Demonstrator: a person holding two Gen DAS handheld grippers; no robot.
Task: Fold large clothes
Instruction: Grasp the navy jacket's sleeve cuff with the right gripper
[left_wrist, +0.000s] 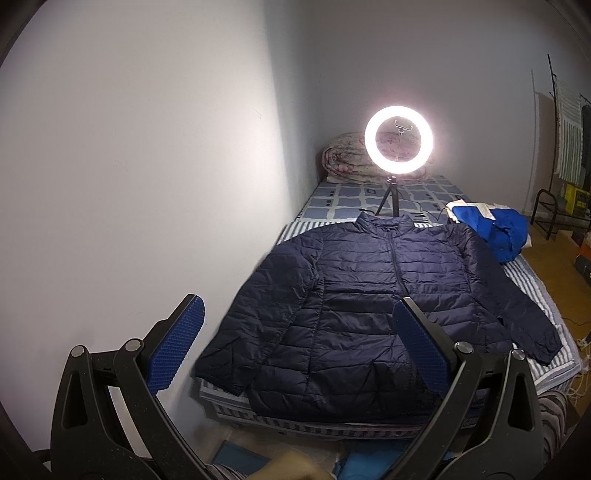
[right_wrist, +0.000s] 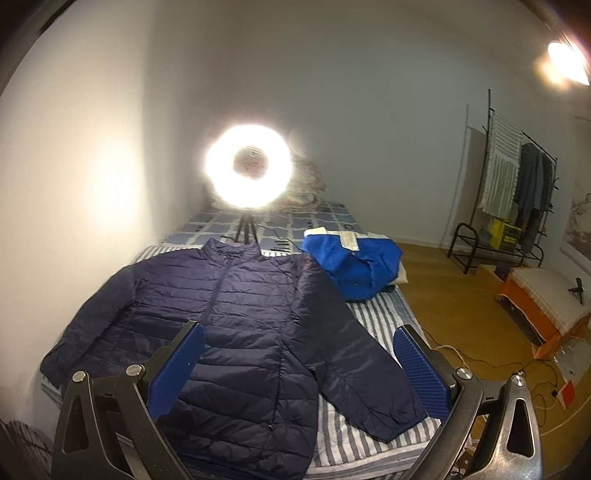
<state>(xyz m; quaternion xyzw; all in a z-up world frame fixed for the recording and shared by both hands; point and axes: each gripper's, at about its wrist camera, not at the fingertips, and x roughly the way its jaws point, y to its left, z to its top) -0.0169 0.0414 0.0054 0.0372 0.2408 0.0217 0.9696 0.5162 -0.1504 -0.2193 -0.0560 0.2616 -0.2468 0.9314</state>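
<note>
A navy quilted puffer jacket (left_wrist: 369, 295) lies flat and zipped on the striped bed (left_wrist: 532, 291), front up, collar toward the far end, both sleeves spread out to the sides. It also shows in the right wrist view (right_wrist: 236, 325). My left gripper (left_wrist: 299, 314) is open and empty, held above the jacket's near hem and left sleeve. My right gripper (right_wrist: 299, 339) is open and empty, held above the jacket's lower right part and right sleeve (right_wrist: 365, 373). Neither gripper touches the jacket.
A lit ring light on a tripod (left_wrist: 399, 142) stands on the bed behind the collar. A bright blue garment (right_wrist: 354, 266) lies crumpled on the bed's far right. A rolled quilt (left_wrist: 343, 158) lies at the head. The wall runs along the left; a clothes rack (right_wrist: 517, 184) and an orange stool (right_wrist: 546, 306) stand at right.
</note>
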